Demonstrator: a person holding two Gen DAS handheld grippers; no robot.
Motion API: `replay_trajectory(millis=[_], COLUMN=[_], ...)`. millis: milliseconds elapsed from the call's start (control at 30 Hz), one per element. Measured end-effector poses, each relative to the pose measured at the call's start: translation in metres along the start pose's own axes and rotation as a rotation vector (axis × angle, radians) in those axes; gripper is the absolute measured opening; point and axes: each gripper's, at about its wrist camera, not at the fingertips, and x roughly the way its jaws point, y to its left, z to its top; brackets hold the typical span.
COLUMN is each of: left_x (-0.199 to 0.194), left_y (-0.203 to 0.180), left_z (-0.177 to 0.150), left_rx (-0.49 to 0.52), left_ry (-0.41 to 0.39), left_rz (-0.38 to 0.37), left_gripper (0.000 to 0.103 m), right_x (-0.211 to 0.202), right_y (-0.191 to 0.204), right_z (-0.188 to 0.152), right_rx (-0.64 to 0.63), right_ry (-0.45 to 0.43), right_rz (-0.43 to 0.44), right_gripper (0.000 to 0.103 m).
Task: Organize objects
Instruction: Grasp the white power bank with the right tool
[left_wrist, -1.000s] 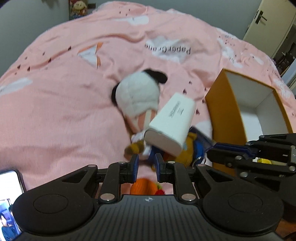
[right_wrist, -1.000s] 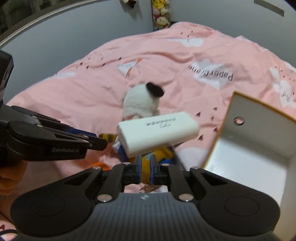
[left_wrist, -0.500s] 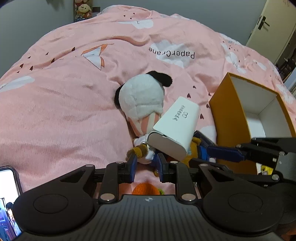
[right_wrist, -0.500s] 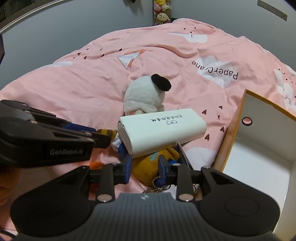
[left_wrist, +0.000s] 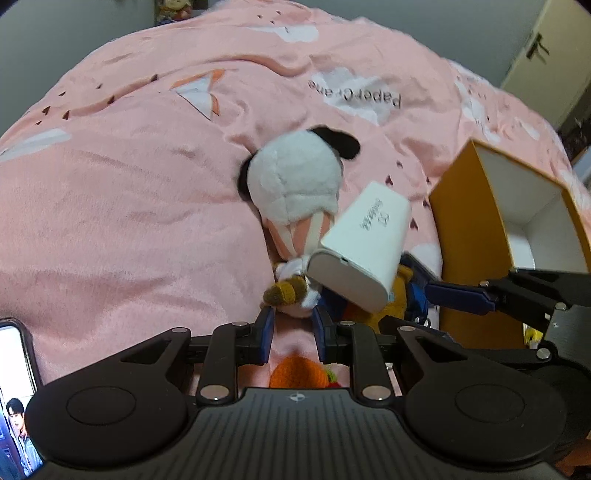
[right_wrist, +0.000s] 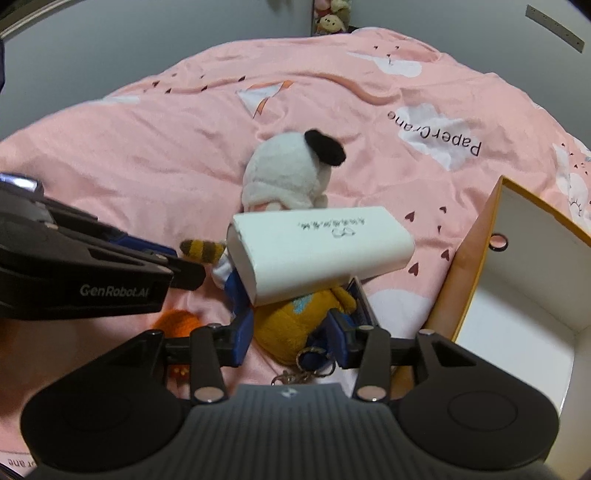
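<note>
- White and hard, the power bank (right_wrist: 317, 254) is lying on top of the soft toys on the pink blanket (left_wrist: 129, 206), just beside the orange box (left_wrist: 465, 221).
- The right gripper (right_wrist: 291, 328) is reaching in low under the power bank, its jaws wide apart, holding nothing.
- To do this well, I think it should be closing on the middle of the power bank only, not grabbing the yellow plush (right_wrist: 295, 325) under it.
- The left gripper (left_wrist: 291, 332) is waiting near the striped tail (left_wrist: 284, 293), jaws a little apart and empty.
- A second ago the right jaws were nearly together; now they are opening wide.
- The left jaws are opening more too.
- The power bank is staying in its place.
</note>
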Motion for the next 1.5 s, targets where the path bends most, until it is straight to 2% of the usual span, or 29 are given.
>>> replay_trajectory(millis=[133,300,433,600,700,833,900,1000,1067,1200,1267,1400,1467,1500], left_x=[-0.011,-0.018,-0.008,0.014,0.019,0.025,0.024,0.018,0.013,0.008,0.007,0.006,0.007,0.006], left_y=[0.006,0.01,0.008,0.01,0.01,0.005,0.001,0.003,0.008,0.015,0.02,0.03,0.032,0.035], left_z=[0.005,0.016,0.025,0.029,0.025,0.021,0.019,0.02,0.022,0.031,0.033,0.035,0.036,0.036], left_rx=[-0.05,-0.122,-0.146,-0.208,-0.202,-0.188,-0.177,-0.172,-0.178,-0.152,-0.152,-0.161,-0.157,-0.159], left_ry=[-0.096,-0.167,-0.15,-0.061,-0.044,0.014,0.014,-0.007,-0.032,-0.065,-0.077,-0.079,-0.074,-0.071], left_rz=[0.011,-0.031,-0.064,-0.187,-0.228,-0.352,-0.384,-0.369,-0.331,-0.195,-0.165,-0.145,-0.129,-0.122], left_gripper=[0.025,0.027,0.029,0.03,0.028,0.023,0.022,0.022,0.022,0.022,0.022,0.022,0.022,0.022], right_x=[-0.009,-0.014,-0.016,-0.015,-0.017,-0.023,-0.024,-0.026,-0.027,-0.024,-0.02,0.002,0.015,0.021], right_y=[-0.004,-0.001,-0.003,-0.01,-0.013,-0.02,-0.023,-0.028,-0.031,-0.033,-0.033,-0.037,-0.041,-0.043], right_z=[0.007,0.013,0.017,0.016,0.014,0.014,0.016,0.017,0.019,0.032,0.041,0.057,0.063,0.066], right_rx=[0.028,0.019,0.033,0.054,0.056,0.073,0.076,0.089,0.112,0.166,0.201,0.311,0.368,0.392], right_ry=[-0.033,-0.052,-0.055,-0.053,-0.057,-0.069,-0.064,-0.058,-0.052,-0.033,-0.02,0.062,0.112,0.137], right_rz=[0.0,-0.033,-0.084,-0.121,-0.148,-0.173,-0.181,-0.169,-0.135,-0.052,-0.012,0.043,0.038,0.022], right_gripper=[0.045,0.045,0.044,0.044,0.044,0.044,0.044,0.044,0.044,0.045,0.045,0.056,0.058,0.062])
